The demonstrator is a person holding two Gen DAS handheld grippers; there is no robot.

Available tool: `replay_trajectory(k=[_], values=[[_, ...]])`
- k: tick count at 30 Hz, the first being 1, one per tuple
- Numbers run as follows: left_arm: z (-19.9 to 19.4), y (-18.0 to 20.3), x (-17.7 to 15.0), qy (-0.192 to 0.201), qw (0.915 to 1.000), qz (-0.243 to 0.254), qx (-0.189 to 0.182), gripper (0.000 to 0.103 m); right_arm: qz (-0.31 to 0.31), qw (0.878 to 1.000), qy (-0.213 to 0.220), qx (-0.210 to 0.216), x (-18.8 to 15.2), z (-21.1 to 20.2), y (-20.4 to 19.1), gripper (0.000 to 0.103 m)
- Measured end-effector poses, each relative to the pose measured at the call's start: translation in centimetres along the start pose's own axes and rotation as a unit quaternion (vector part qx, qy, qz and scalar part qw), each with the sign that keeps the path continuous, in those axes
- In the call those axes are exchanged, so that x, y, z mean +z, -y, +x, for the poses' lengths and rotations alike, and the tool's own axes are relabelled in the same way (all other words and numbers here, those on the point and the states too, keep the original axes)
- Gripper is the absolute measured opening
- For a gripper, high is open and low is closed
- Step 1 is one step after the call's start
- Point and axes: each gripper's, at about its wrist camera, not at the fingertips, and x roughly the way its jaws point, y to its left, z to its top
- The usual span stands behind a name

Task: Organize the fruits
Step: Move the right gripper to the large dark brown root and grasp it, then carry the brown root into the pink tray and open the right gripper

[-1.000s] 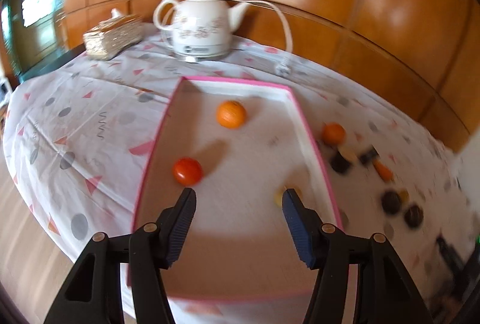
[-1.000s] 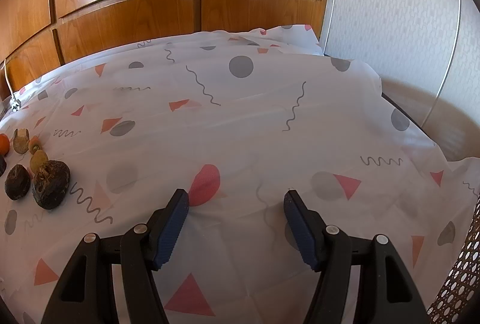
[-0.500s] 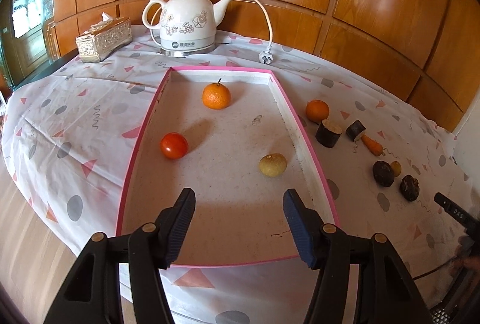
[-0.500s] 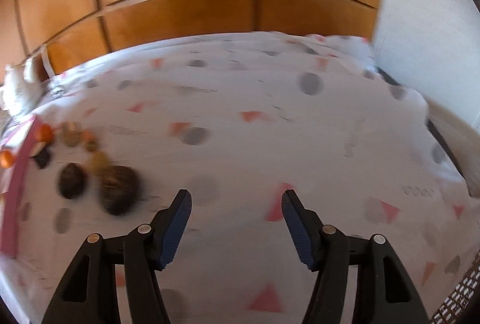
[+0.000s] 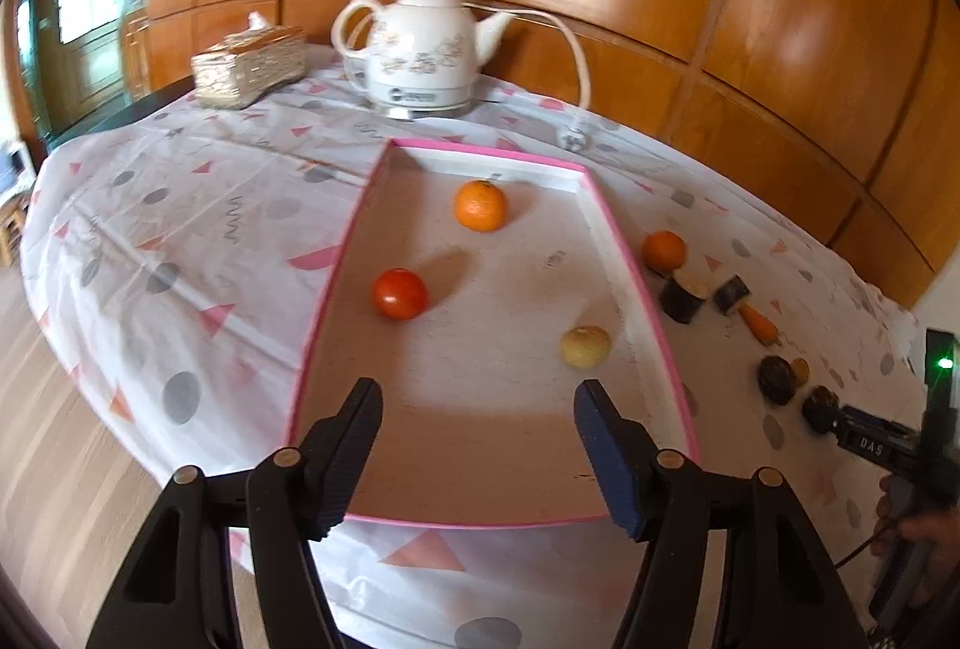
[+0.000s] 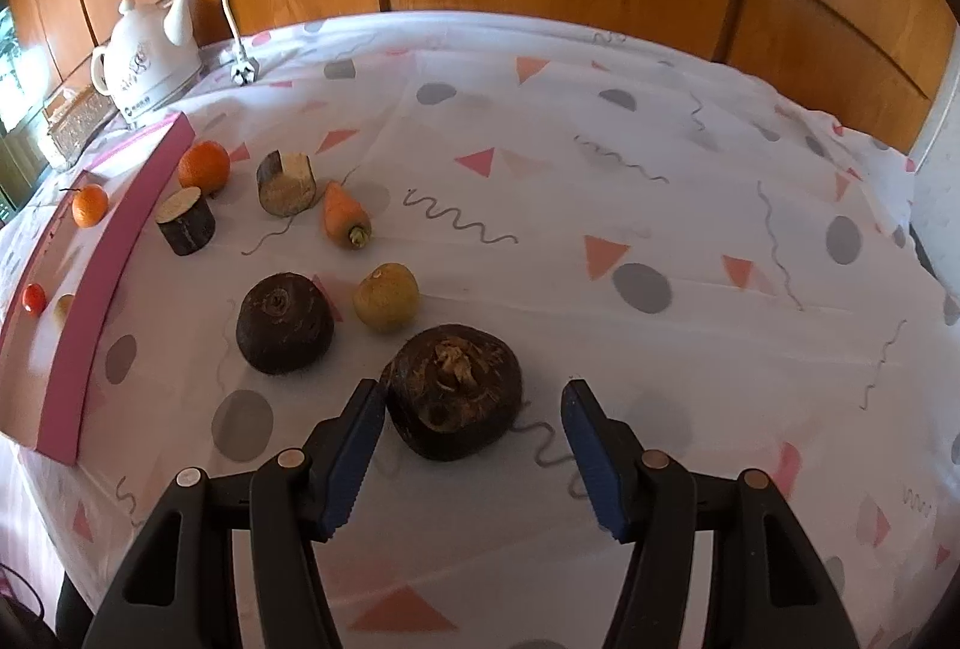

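Both hand-held grippers over the worktop [image 6: 600, 181], neither holding anything.

Left hand-held gripper [image 5: 478, 412]: jaws opening, nothing between them, above the near end of the pink tray [image 5: 336, 277], which holds an orange [image 5: 480, 206], a tomato [image 5: 399, 293] and a yellow fruit [image 5: 585, 346]. Right hand-held gripper [image 6: 473, 418]: jaws apart, straddling a dark root [image 6: 456, 389] (left pad just beside it, right pad clear of it). A second orange [image 6: 204, 166], a carrot [image 6: 343, 215] and other pieces lie on the cloth beside the tray.
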Motion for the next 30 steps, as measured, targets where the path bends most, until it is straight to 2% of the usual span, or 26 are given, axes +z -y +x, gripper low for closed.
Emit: replay_trajectory(k=[3, 5, 13, 18, 23, 30], values=[[0.0, -1.0, 0.0, -0.001, 0.9996, -0.024, 0.017, 0.071, -0.008, 1.0, -0.007, -0.005, 0.2, 0.6, -0.3, 0.061], [0.0, -1.8, -0.1, -0.003, 0.9986, -0.042, 0.033, 0.072, -0.013, 1.0, -0.01, 0.001, 0.1, 0.6, -0.5, 0.053], [0.4, -2.6, -0.3, -0.01, 0.9971, -0.061, 0.045, 0.074, -0.041, 0.999, 0.002, -0.017, -0.3, 0.0, -0.9, 0.052], [0.4, -2.8, -0.2, -0.008, 0.9969, -0.064, 0.046, 0.074, -0.034, 0.999, 0.027, -0.006, 0.1, -2.2, -1.0, 0.052], [0.3, -2.9, -0.3, -0.006, 0.9967, -0.067, 0.045, 0.075, -0.056, 0.996, 0.046, 0.05, 1.4, -4.4, -3.4, 0.052], [-0.1, -3.4, -0.2, 0.002, 0.9962, -0.075, 0.043, 0.075, -0.118, 0.98, 0.041, 0.155, 3.0, -5.3, -10.9, 0.052]])
